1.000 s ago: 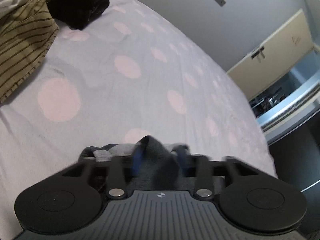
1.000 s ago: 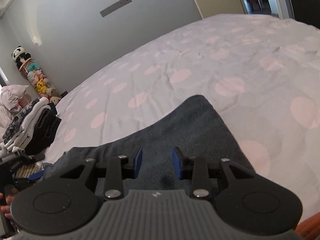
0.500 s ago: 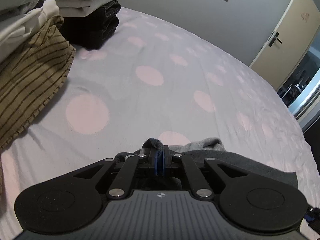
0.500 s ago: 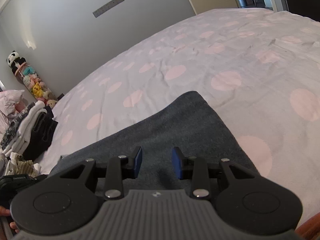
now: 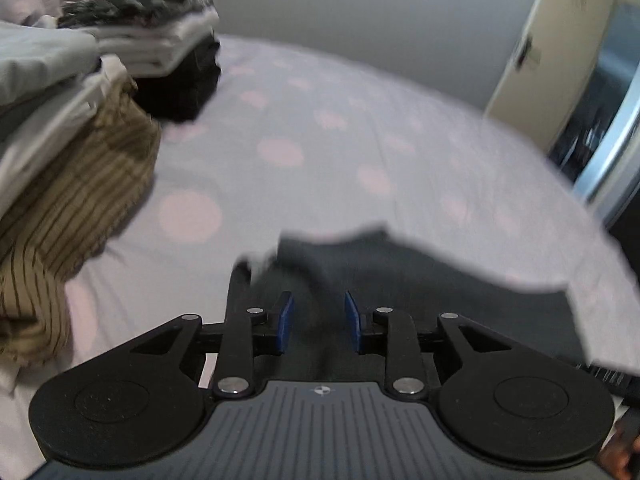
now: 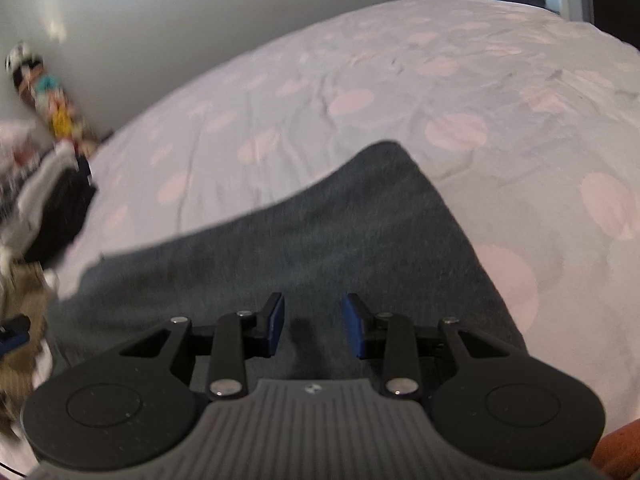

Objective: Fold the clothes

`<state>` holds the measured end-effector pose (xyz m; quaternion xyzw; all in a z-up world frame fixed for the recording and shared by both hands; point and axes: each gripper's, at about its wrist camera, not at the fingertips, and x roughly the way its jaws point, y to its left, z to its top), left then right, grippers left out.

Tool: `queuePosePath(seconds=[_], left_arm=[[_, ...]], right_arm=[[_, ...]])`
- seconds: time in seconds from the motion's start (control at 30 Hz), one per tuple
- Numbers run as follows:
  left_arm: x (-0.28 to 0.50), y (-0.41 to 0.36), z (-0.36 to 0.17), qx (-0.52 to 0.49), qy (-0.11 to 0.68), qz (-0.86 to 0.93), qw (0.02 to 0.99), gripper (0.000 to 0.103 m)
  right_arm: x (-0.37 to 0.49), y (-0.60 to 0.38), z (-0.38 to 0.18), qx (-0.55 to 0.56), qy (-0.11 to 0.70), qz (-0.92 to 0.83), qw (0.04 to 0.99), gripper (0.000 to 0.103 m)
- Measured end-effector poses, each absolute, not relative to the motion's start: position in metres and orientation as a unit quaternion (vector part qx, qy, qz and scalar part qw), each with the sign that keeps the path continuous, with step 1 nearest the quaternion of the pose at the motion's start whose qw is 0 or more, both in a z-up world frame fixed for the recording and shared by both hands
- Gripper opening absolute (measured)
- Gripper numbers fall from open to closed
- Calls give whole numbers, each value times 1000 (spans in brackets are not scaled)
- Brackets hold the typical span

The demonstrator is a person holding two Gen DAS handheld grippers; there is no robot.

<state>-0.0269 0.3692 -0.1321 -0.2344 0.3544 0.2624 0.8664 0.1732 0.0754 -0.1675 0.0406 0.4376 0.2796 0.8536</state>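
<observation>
Left wrist view: left gripper (image 5: 318,322) jaws apart, empty, above the dark grey garment (image 5: 420,276) lying flat on the spotted bedsheet (image 5: 320,152); stacked clothes (image 5: 80,120) to its left, door (image 5: 560,48) beyond. Frame blurred. Right wrist view: right gripper (image 6: 314,324) jaws apart over the same garment (image 6: 320,240). Any further fold: pinch matching edges, lift evenly. Grey wall (image 6: 160,20) behind.

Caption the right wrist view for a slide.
Open right gripper above a folded dark grey garment on the polka-dot bedsheet.
</observation>
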Motion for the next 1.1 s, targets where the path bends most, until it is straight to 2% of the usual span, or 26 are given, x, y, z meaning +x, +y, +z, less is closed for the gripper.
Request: queuePosePath(seconds=[0.13, 0.23, 0.33, 0.4, 0.53, 0.63, 0.83, 0.97, 1.1], left_arm=[[-15, 379, -162, -254, 440, 278, 815, 22], [-17, 391, -172, -285, 452, 288, 795, 11], [-21, 393, -169, -290, 444, 290, 796, 11], [-28, 391, -161, -295, 416, 280, 813, 12], [-47, 394, -144, -338, 327, 244, 848, 25], [-56, 400, -136, -359, 273, 231, 862, 27], [-49, 404, -140, -348, 279, 253, 858, 27], [-44, 405, -143, -339, 288, 262, 857, 28], [-39, 407, -147, -329, 297, 271, 854, 31]], right_arm=[[168, 90, -175, -36, 472, 278, 836, 38], [163, 98, -177, -79, 473, 279, 832, 39], [162, 101, -179, -101, 473, 279, 830, 40], [166, 92, -174, -65, 468, 288, 833, 41], [175, 65, -158, 21, 446, 310, 839, 42], [186, 50, -146, 39, 439, 307, 843, 42], [235, 26, -141, 37, 456, 280, 844, 47], [263, 4, -168, 125, 508, 248, 816, 46], [268, 9, -178, 129, 521, 225, 813, 46]])
